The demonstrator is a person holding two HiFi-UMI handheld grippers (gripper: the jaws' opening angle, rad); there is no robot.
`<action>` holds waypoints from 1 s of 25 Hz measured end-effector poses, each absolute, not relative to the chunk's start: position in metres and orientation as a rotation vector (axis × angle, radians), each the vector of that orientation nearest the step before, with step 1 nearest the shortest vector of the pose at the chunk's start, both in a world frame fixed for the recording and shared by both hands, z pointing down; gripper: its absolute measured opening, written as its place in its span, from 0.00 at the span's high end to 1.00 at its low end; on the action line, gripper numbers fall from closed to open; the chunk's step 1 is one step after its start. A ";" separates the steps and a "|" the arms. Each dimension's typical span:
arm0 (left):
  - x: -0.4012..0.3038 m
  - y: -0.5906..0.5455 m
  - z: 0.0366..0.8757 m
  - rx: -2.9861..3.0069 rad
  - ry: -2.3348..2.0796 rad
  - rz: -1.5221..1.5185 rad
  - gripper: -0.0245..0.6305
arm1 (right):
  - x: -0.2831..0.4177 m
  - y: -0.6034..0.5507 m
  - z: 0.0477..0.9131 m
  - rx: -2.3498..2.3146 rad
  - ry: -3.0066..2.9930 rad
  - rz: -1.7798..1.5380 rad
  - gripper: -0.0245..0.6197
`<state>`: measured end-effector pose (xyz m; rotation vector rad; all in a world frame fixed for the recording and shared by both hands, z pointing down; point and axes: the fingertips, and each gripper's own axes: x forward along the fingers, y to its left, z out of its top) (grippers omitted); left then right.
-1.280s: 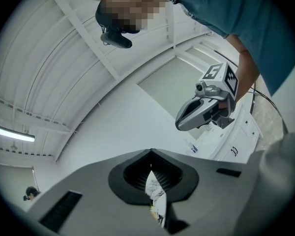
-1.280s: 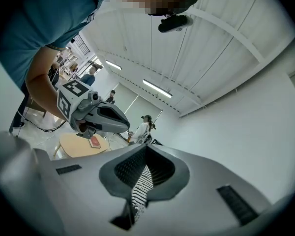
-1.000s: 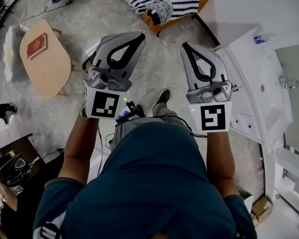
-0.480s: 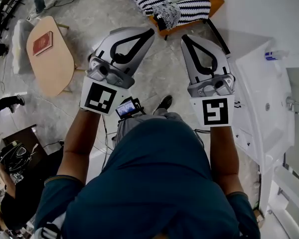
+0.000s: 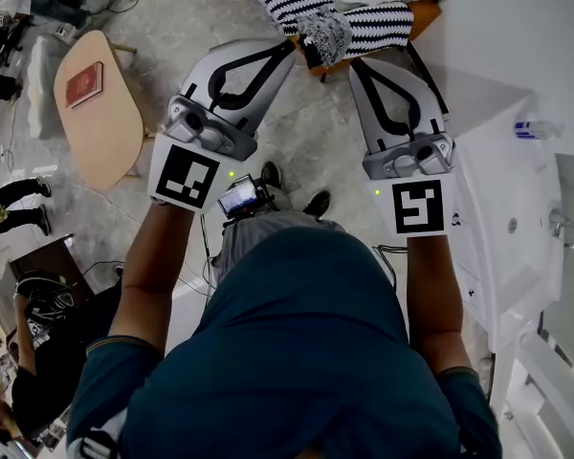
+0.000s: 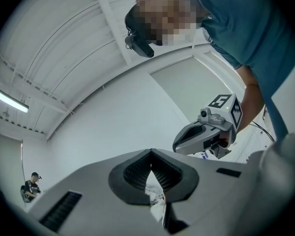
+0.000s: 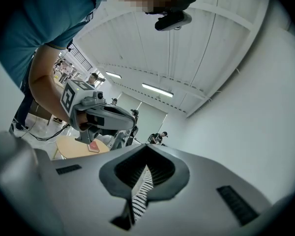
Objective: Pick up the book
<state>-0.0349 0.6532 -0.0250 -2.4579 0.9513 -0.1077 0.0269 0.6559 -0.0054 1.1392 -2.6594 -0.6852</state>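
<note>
1. Jaws on both left gripper and right gripper are pressed together, with nothing between them.
2. Red book lies flat on the oval wooden surface, far left, well apart from both grippers.
3. Change over the last second: both grippers have been carried forward and are now near the striped sofa. The book is hardly closer.
4. Judgement: still the approach. It needs a turn left and opened jaws before any grasp.
</note>
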 end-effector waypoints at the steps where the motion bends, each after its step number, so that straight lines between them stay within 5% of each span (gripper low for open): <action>1: -0.037 0.646 -0.024 -2.459 0.950 -0.109 0.96 | 0.025 0.649 -0.003 1.139 -2.654 -0.677 0.94; 25: -0.113 0.459 -0.023 -2.516 0.825 -0.005 0.96 | -0.042 0.477 -0.005 1.311 -2.491 -0.646 0.94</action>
